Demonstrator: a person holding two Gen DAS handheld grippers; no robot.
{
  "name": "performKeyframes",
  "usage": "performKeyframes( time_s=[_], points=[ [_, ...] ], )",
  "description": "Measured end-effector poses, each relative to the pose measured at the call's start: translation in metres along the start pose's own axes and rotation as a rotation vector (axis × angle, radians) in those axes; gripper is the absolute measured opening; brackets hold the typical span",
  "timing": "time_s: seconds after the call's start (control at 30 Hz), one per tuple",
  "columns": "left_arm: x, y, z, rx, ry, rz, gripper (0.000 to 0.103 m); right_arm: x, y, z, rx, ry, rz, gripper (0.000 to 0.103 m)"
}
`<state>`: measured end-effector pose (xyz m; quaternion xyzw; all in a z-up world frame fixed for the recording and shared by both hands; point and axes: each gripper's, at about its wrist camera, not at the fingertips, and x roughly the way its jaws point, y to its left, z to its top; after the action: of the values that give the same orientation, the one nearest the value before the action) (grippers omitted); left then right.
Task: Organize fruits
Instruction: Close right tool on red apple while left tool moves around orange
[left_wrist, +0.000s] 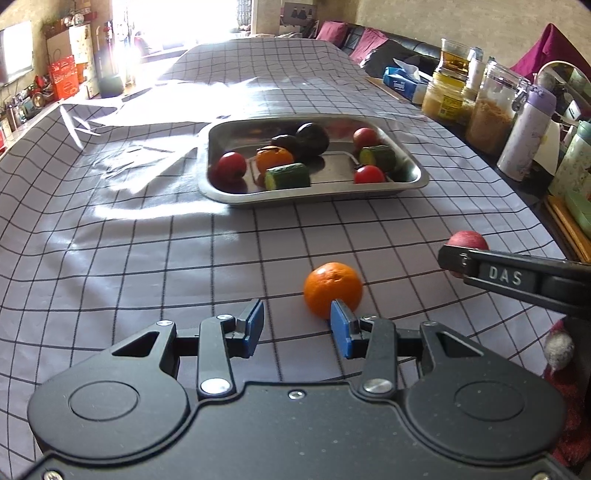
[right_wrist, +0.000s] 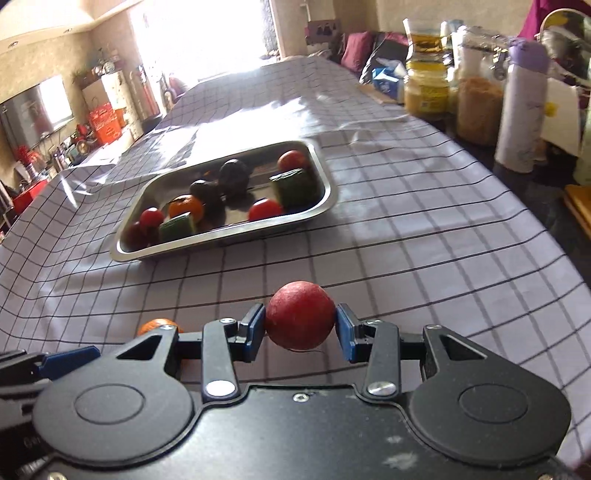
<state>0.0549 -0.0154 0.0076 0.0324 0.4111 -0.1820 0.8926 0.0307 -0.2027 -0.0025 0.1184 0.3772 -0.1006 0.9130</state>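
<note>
Gripping a dull red apple (right_wrist: 300, 319), the right gripper (right_wrist: 300, 328) has its two blue pads pressed against the fruit's left and right sides, so the apple sits squarely between the jaws and stands out a little beyond the fingertips. From the left wrist view the same apple (left_wrist: 468, 242) shows at the right edge, partly hidden behind a black finger of the right gripper (left_wrist: 458, 258). The left gripper (left_wrist: 297, 325) has its jaws parted with nothing between them; only checked tablecloth (left_wrist: 147, 258) shows in the gap. An orange (left_wrist: 333, 290) lies on the cloth just ahead of the left gripper, off to the right of the gap, so that the right-hand blue pad overlaps its lower edge in the picture; whether pad and fruit touch cannot be told. In the right wrist view only a sliver of that orange (right_wrist: 157, 325) peeks over the gripper body at lower left. Farther up the table sits a steel tray (left_wrist: 413, 173), well apart from both grippers. It holds red tomatoes (left_wrist: 231, 166), a second orange (left_wrist: 274, 158), green cucumber pieces (left_wrist: 288, 176) and two dark fruits (left_wrist: 313, 136). Along the right edge of the table stand jars (left_wrist: 493, 110) and a pale flask (left_wrist: 526, 133).
</note>
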Motion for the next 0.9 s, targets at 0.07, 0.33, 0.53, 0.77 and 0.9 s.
performKeyframes(
  time_s=[0.07, 0.33, 0.53, 0.77, 0.9],
  points=[
    [0.002, -0.004, 0.001, 0.006, 0.004, -0.006, 0.05, -0.005, -0.004, -0.003, -0.006, -0.02, -0.018, 0.043],
    [0.011, -0.015, 0.008, 0.012, 0.018, -0.016, 0.05, -0.007, -0.019, -0.005, 0.001, -0.032, -0.02, 0.042],
    [0.02, -0.016, 0.012, 0.0, 0.038, -0.016, 0.054, -0.006, -0.024, -0.005, 0.012, -0.025, -0.009, 0.043],
    [0.031, -0.019, 0.013, 0.0, 0.068, -0.012, 0.054, -0.002, -0.026, -0.006, 0.017, -0.011, -0.003, 0.043],
    [0.036, -0.018, 0.012, -0.006, 0.08, -0.013, 0.054, -0.001, -0.026, -0.007, 0.016, -0.003, 0.001, 0.043]
  ],
)
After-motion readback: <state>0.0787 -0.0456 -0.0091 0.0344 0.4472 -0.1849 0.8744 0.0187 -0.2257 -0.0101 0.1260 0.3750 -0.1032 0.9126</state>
